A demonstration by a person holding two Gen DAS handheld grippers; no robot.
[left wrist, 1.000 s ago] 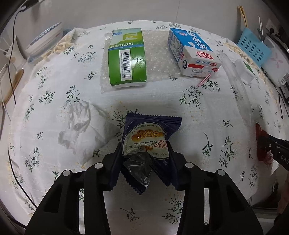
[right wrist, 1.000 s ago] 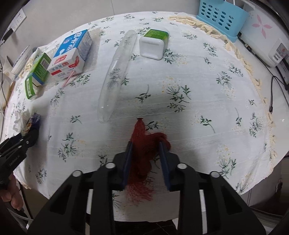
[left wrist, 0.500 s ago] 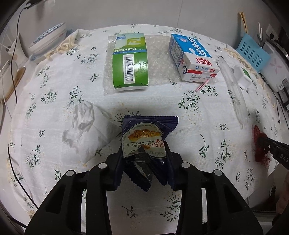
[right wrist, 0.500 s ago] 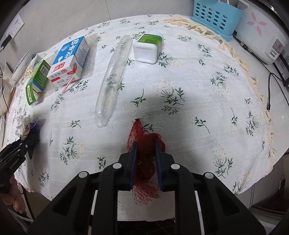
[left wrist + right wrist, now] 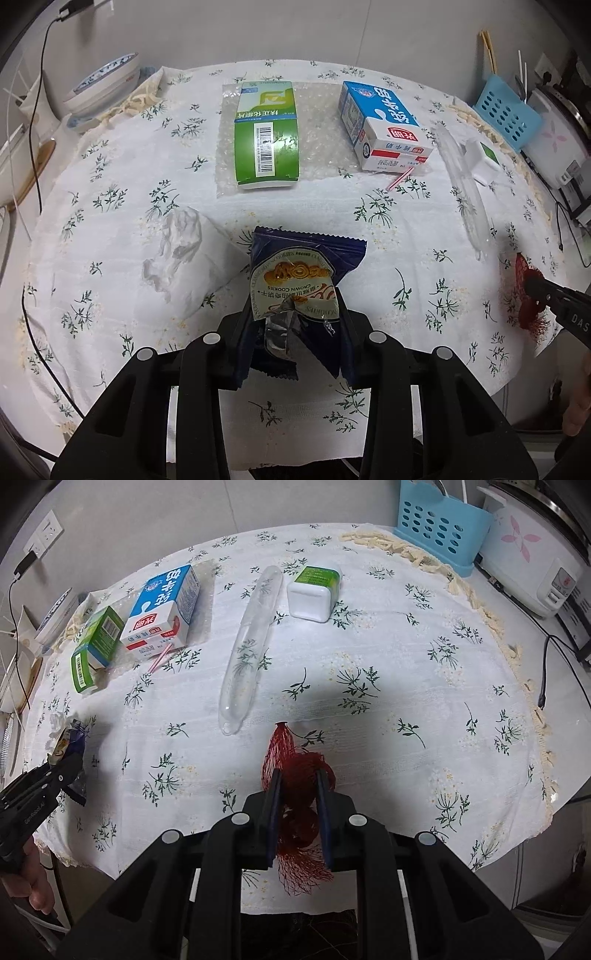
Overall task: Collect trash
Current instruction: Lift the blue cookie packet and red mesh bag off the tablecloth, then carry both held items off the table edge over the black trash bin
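Red mesh netting (image 5: 295,794) is pinched in the right gripper (image 5: 298,794); the left gripper (image 5: 295,325) has just closed on a blue cookie wrapper (image 5: 299,273), both gathered as trash.

Far counter (image 5: 406,686) blocked by green box (image 5: 266,136), milk carton (image 5: 384,129), clear tube (image 5: 249,646), white container (image 5: 312,594); right half left open.
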